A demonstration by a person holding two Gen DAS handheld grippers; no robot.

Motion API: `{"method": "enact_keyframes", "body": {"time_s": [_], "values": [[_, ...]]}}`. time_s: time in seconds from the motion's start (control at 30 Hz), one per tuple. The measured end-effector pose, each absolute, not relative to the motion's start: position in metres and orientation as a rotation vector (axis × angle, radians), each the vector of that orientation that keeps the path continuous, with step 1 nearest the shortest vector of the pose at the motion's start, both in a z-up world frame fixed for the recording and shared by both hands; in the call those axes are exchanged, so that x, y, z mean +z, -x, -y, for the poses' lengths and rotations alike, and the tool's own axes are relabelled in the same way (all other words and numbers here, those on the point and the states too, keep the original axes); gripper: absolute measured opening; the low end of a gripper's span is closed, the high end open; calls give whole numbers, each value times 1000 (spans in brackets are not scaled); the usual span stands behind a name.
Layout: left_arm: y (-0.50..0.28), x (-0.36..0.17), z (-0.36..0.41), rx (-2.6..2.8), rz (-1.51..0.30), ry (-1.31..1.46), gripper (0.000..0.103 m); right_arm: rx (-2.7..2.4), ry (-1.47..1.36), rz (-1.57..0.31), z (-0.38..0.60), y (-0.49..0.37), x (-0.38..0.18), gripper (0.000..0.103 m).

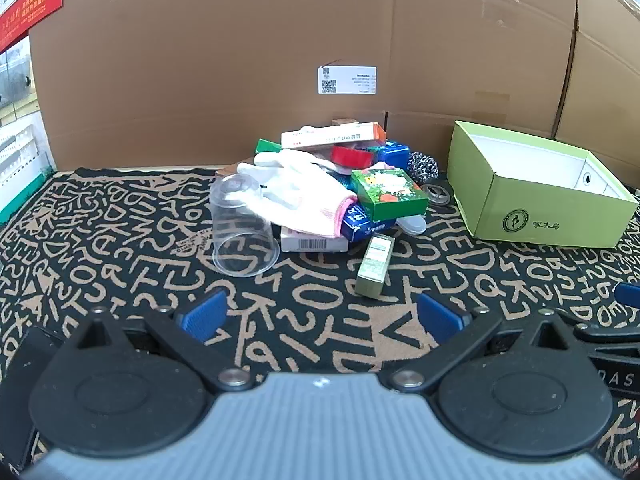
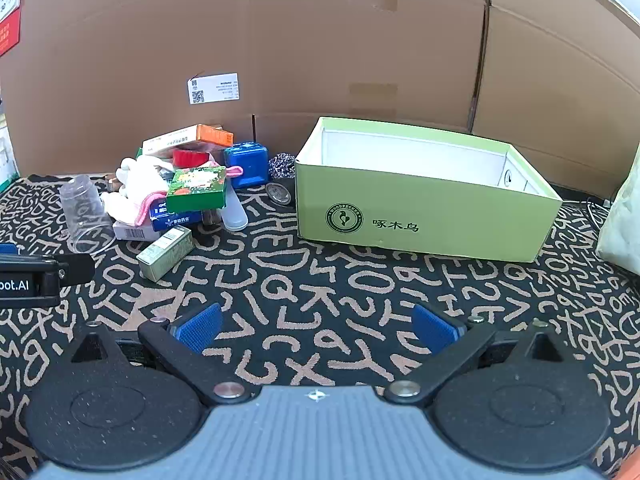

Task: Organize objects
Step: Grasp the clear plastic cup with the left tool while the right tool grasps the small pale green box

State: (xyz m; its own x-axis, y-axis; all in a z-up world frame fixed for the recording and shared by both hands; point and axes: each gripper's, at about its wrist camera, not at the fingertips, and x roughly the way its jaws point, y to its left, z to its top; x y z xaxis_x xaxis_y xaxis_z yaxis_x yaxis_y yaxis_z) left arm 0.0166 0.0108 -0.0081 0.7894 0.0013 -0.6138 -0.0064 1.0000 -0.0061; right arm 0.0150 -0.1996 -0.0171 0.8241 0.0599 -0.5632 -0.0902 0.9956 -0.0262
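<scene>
Clutter is heaped in one pile at the back of the counter point(image 1: 120, 240), against the cardboard wall point(image 1: 240, 60), and just to its right stands one open green shoe box point(image 2: 420, 216), which appears empty and is judged to be the place where the things belong.

At the front of the pile lies one small olive-green carton point(image 1: 375, 266). Its long axis runs away from the left tool point(image 1: 320, 316), nearly in line with the fingers, so the jaws would close across its short sides if they were brought straight forward. From the right tool point(image 2: 316, 326) the same carton is seen far to the left and turned diagonally. The left tool is therefore judged the nearer one for this carton, while the right tool is pointed more toward the shoe box.

Further items can be counted in the pile: one clear plastic cup point(image 1: 242, 228) lying on its side at the left edge, one white knitted glove point(image 1: 296, 192) with a pink cuff draped over the top, one green printed box point(image 1: 388, 194), one long white and orange box point(image 1: 332, 135) at the back, one blue box point(image 2: 246, 164), one red item point(image 1: 352, 155) and one steel scouring ball point(image 1: 423, 165) between the pile and the shoe box. Some things underneath are hidden and cannot be counted.

Both tools are held wide apart at the jaws, and nothing is gripped by either. Both hover low over the patterned cloth, well apart from the pile.
</scene>
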Motion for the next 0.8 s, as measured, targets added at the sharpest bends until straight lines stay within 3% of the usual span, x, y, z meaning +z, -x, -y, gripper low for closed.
{"method": "enact_keyframes", "body": {"time_s": [0.8], "values": [[-41,-23,-30,0,-716,35,103,101,81,-668,183,-38,-33,103]]}}
